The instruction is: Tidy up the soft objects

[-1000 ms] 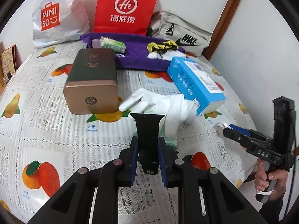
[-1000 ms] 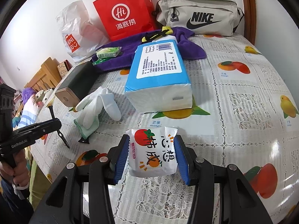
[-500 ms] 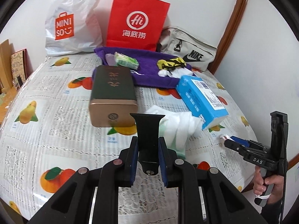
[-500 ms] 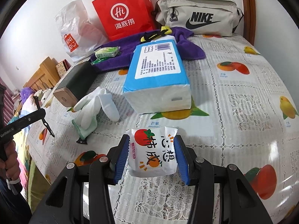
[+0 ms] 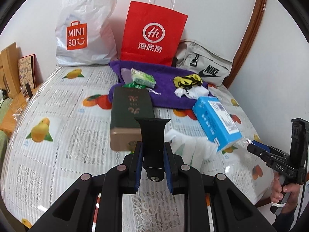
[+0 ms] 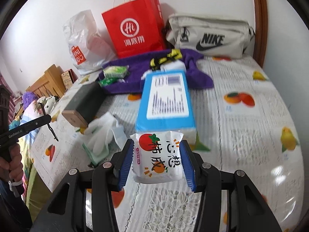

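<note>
My left gripper (image 5: 153, 152) is shut on a black watch strap (image 5: 152, 137) that stands upright between its blue pads, lifted above the table. My right gripper (image 6: 156, 155) is shut on a white tissue packet (image 6: 157, 157) printed with red and orange fruit, also held off the table. White gloves (image 6: 102, 133) lie crumpled between a dark green tin box (image 5: 131, 114) and a blue tissue pack (image 6: 166, 100). A purple towel (image 5: 164, 81) at the back carries a green packet (image 5: 143, 77) and a yellow-black item (image 5: 187, 80).
A red paper bag (image 5: 152, 34), a white Miniso bag (image 5: 85, 32) and a beige Nike pouch (image 6: 208, 36) line the wall. The fruit-print tablecloth (image 5: 58, 135) drops off at the near edge. A person's hand (image 5: 283, 193) grips the right handle; wooden furniture (image 6: 48, 81) stands on the left.
Both grippers have risen with their loads. In the left view the tin box, gloves and blue pack have slid lower and further off, and more of the bags shows.
</note>
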Demonstrator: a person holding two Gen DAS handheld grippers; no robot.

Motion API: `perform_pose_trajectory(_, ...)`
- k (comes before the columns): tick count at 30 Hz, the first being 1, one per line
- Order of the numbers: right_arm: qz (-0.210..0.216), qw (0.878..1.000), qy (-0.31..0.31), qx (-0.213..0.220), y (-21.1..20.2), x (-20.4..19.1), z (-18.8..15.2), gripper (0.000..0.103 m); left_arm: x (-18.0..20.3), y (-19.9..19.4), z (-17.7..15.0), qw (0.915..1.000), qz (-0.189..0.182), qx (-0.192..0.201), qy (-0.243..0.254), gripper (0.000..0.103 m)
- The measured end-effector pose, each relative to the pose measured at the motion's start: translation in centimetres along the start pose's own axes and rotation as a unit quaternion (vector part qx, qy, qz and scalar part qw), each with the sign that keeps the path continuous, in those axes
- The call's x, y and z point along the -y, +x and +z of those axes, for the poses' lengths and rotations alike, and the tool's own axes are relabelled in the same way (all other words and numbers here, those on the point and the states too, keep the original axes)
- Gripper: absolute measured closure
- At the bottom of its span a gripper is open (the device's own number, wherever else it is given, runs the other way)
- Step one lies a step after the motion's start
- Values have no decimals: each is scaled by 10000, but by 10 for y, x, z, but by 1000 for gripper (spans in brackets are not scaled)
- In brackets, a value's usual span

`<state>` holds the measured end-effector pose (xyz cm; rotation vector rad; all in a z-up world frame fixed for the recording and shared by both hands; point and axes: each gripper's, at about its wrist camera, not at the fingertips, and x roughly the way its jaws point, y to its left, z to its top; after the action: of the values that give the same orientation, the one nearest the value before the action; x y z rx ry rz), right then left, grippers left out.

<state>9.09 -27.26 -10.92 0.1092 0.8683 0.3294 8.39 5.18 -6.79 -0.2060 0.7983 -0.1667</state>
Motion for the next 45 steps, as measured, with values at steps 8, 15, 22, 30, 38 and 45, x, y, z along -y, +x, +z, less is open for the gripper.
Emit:
perform_pose_trajectory(8,67,9997,-153,196,-1,-4,37,55,0,5,29,10000,23,38,15,83)
perform_pose_trajectory(15,196,9991,-268,265,13,-10,70,55,-4,13,52,10000,58,54,-50,83)
perform_pose_trajectory(22,299,9985,-368,287,29,-17,102,55,-10,23,74,9998,98,29,-148,83)
perform_pose_trajectory(30,374,9979,-395,339,50,-16,137,55,-13,42,102,9998,99,-20,-170,83)
perform_pose_trajectory(38,377,9979,-450,286,81,-12,167,55,-18,70,134,9996,113,-43,-246,83)
perform_pose_trajectory(45,380,9981,-459,186,111,-7,184,55,-22,105,150,9993,92,-237,-259,83)
